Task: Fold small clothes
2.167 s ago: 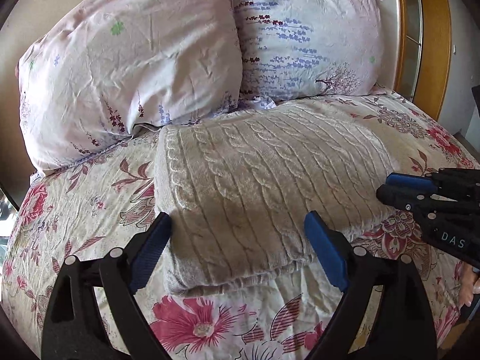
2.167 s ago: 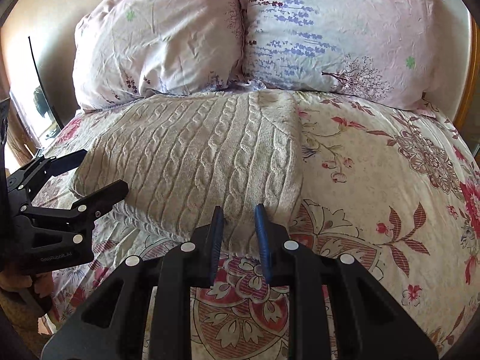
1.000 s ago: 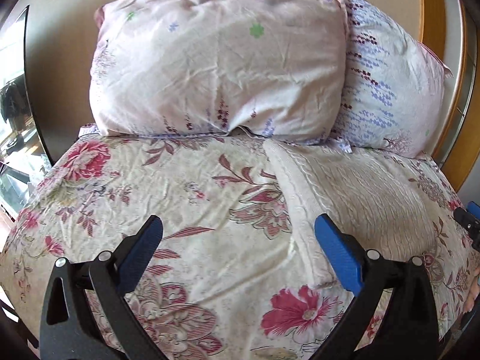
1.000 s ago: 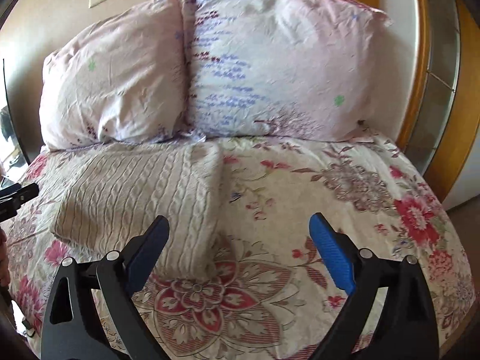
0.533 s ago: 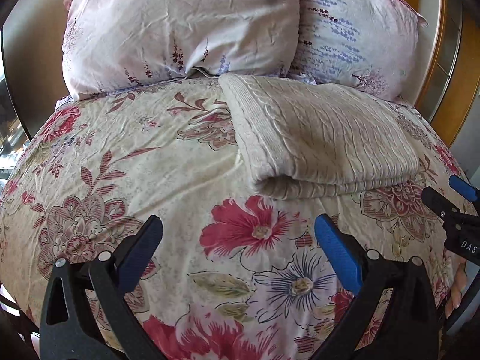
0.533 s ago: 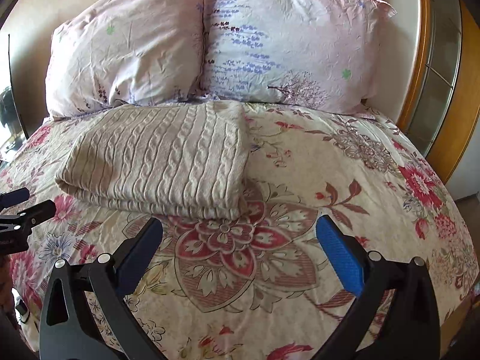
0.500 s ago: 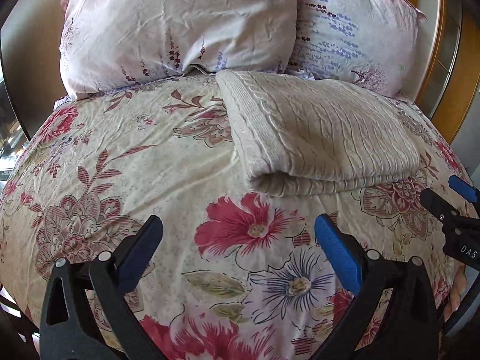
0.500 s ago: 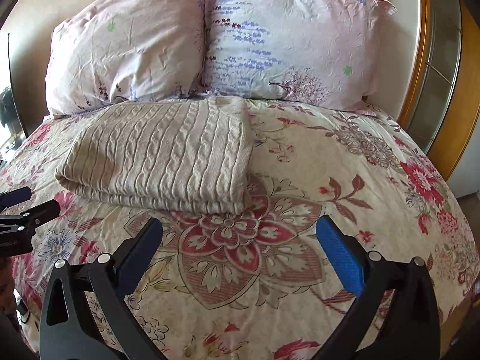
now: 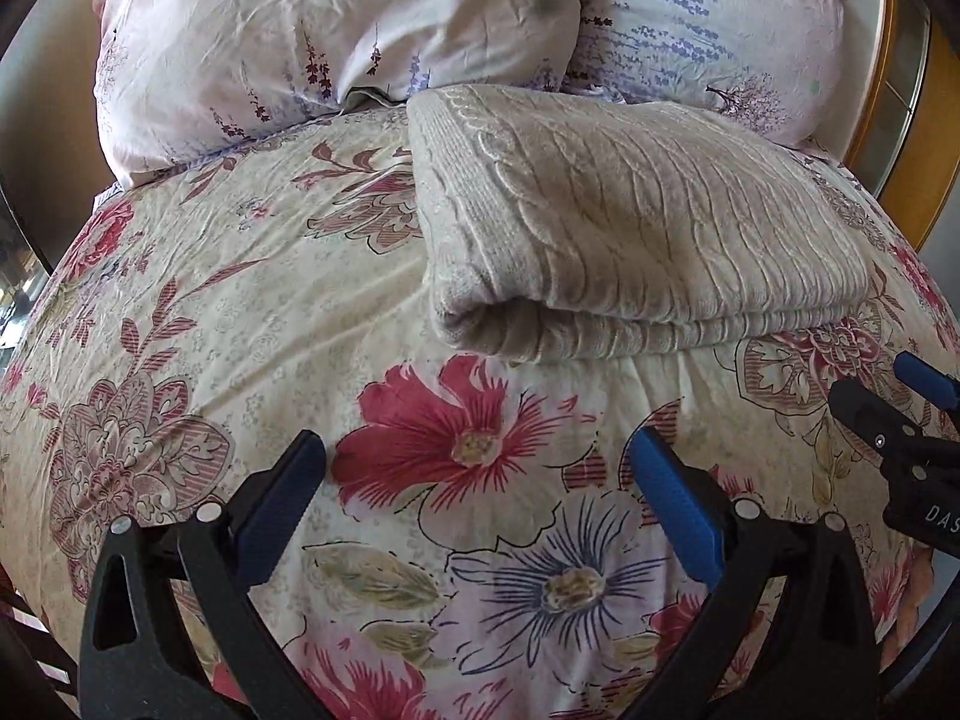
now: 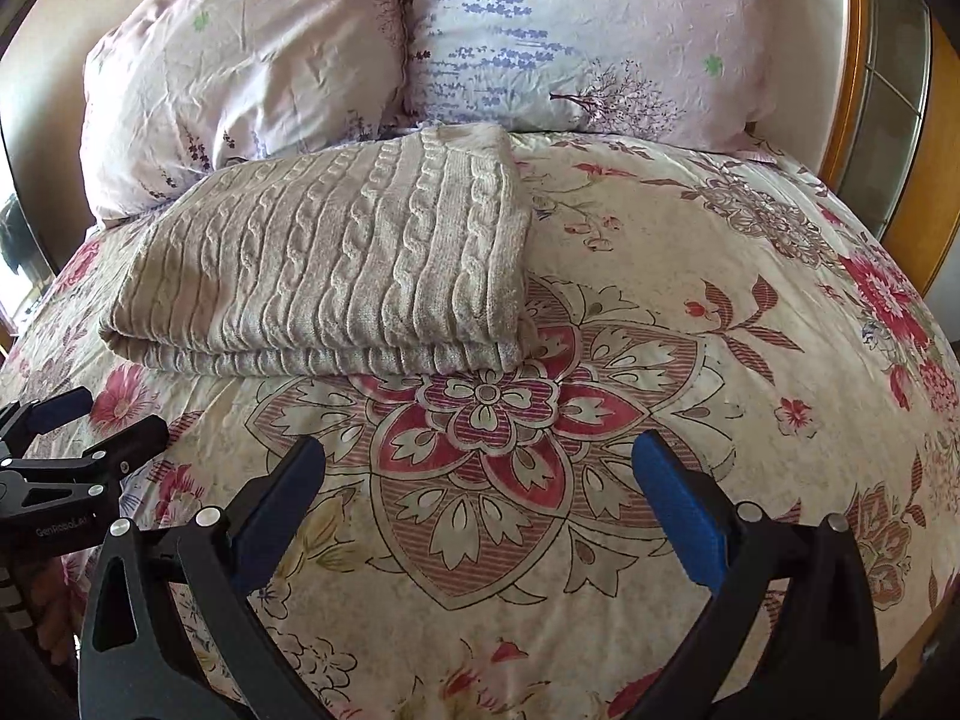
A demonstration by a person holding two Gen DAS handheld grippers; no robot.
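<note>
Bed: floral bedspread [image 10: 690, 276], nothing loose on it up front
Left gripper [image 9: 477, 501]: pulled back, jaws wide, empty
Right gripper [image 10: 480, 495]: was pinched narrow at the knit's hem a couple seconds ago, now wide too, holding nothing
Sweater [image 10: 336, 264]: folded cable-knit, lying mid-bed, far edge touching the pillows [image 10: 420, 42]
Meaning: looks like this fold's done

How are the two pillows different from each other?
The left pillow is mostly plain pink, with small dark sprigs near its bottom; the right pillow has rows of purple-blue flowers and a little tree. The left pillow sits behind the folded cable-knit sweater; the right pillow sits mostly behind bare floral bedspread. Both are pale pink, crinkled and propped upright.
</note>
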